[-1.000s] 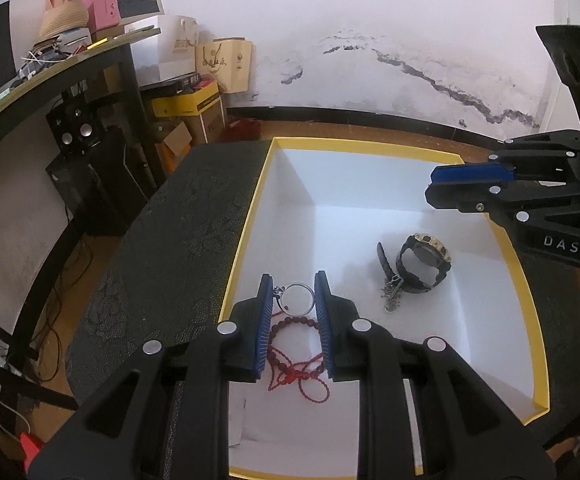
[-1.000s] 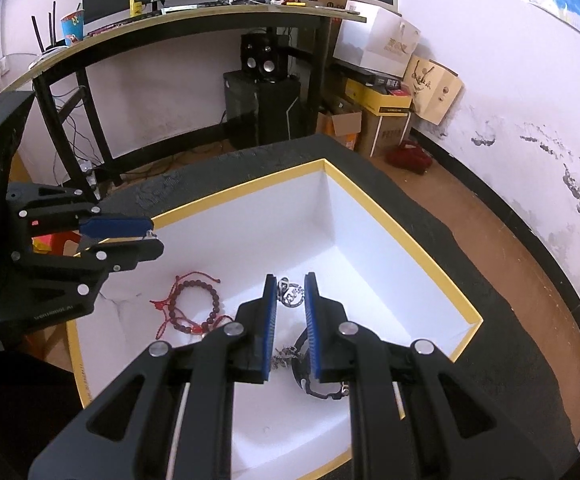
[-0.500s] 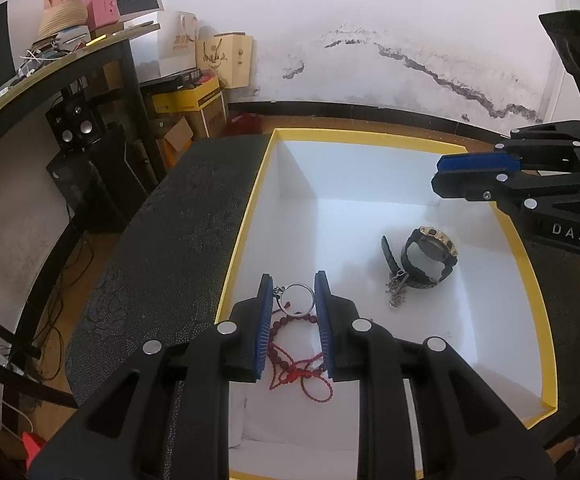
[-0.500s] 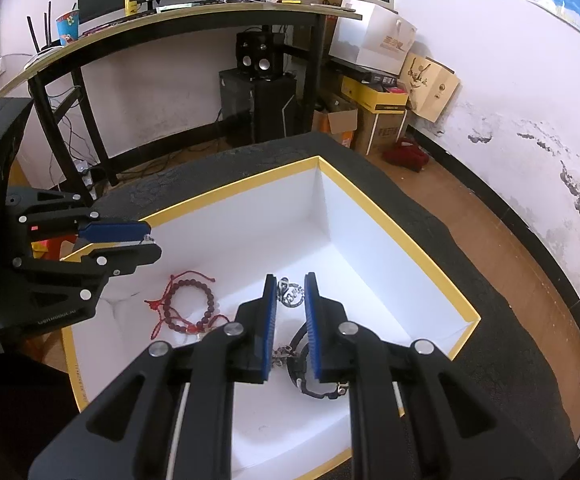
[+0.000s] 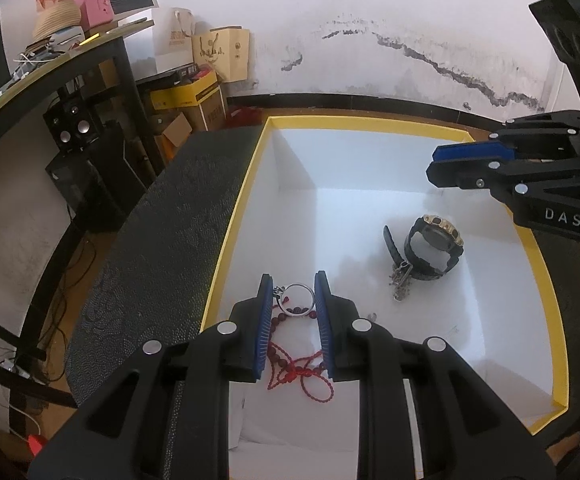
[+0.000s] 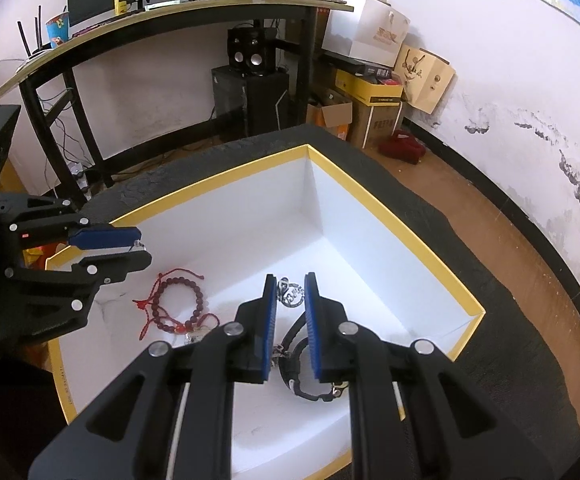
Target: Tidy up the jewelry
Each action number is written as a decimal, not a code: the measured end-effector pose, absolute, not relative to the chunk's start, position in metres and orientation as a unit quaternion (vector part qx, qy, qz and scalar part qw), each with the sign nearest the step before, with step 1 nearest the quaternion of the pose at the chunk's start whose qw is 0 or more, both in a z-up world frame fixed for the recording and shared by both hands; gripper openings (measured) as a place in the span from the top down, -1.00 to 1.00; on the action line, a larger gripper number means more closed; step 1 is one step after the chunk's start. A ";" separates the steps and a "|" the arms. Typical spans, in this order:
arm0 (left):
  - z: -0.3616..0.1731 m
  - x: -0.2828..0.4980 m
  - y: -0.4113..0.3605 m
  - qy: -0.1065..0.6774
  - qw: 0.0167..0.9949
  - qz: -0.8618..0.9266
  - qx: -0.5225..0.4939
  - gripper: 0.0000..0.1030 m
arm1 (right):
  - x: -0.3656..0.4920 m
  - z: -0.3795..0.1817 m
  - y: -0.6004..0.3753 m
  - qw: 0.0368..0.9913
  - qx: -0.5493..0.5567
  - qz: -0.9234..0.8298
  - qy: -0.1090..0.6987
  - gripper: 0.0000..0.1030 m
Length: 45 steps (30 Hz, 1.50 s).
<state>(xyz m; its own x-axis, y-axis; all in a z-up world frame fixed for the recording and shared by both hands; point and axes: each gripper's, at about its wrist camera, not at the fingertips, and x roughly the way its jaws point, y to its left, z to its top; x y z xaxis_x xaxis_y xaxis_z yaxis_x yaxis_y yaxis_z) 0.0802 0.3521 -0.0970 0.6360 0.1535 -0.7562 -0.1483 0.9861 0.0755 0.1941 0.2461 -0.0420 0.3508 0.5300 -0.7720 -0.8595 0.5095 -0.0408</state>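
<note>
A white box with a yellow rim (image 5: pixel 229 240) (image 6: pixel 393 216) stands on a dark cloth. On its floor lie a red bead bracelet (image 5: pixel 290 368) (image 6: pixel 178 304), a black watch with a gold bezel (image 5: pixel 433 248) (image 6: pixel 309 384) and a small silver chain (image 5: pixel 399 280). My left gripper (image 5: pixel 293 280) (image 6: pixel 138 248) hangs over the bracelet, shut on a silver ring (image 5: pixel 299 285). Over the watch, my right gripper (image 6: pixel 290 280) (image 5: pixel 431 162) is shut on a small silver ornament (image 6: pixel 291 296).
The dark textured cloth (image 5: pixel 162 248) covers the table around the box. Beyond it are a black desk (image 6: pixel 170 12), speakers (image 6: pixel 250 56), cardboard boxes (image 6: pixel 369 96) and paper bags on the floor by a cracked white wall.
</note>
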 end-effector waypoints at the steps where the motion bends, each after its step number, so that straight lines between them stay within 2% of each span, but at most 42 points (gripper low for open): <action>1: -0.097 0.080 0.352 0.419 0.904 0.084 0.003 0.59 | 0.195 -0.043 0.246 0.790 -0.228 0.440 0.362 0.72; 14: -0.105 0.086 0.352 0.432 0.898 0.085 0.004 0.58 | 0.205 -0.050 0.248 0.794 -0.216 0.427 0.374 0.72; 15: -0.105 0.086 0.351 0.431 0.898 0.085 0.005 0.54 | 0.207 -0.050 0.247 0.797 -0.212 0.422 0.377 0.70; 16: -0.105 0.086 0.350 0.430 0.898 0.087 0.008 0.39 | 0.209 -0.050 0.247 0.800 -0.210 0.416 0.379 0.63; 17: -0.104 0.085 0.350 0.429 0.899 0.088 0.009 0.20 | 0.212 -0.050 0.246 0.802 -0.206 0.412 0.381 0.22; 18: -0.103 0.085 0.349 0.427 0.899 0.093 0.009 -0.32 | 0.214 -0.049 0.244 0.805 -0.200 0.409 0.381 -0.29; 19: -0.101 0.084 0.348 0.422 0.901 0.097 0.010 -0.55 | 0.214 -0.047 0.242 0.809 -0.195 0.408 0.375 -0.49; 20: -0.099 0.083 0.348 0.418 0.903 0.095 0.009 -0.55 | 0.213 -0.044 0.240 0.814 -0.190 0.408 0.368 -0.64; 38: -0.090 0.084 0.338 0.408 0.908 0.093 0.016 -0.64 | 0.207 -0.031 0.230 0.821 -0.177 0.408 0.358 -0.65; 45: -0.081 0.089 0.322 0.404 0.910 0.090 0.022 -0.79 | 0.203 -0.021 0.206 0.829 -0.162 0.398 0.357 -0.72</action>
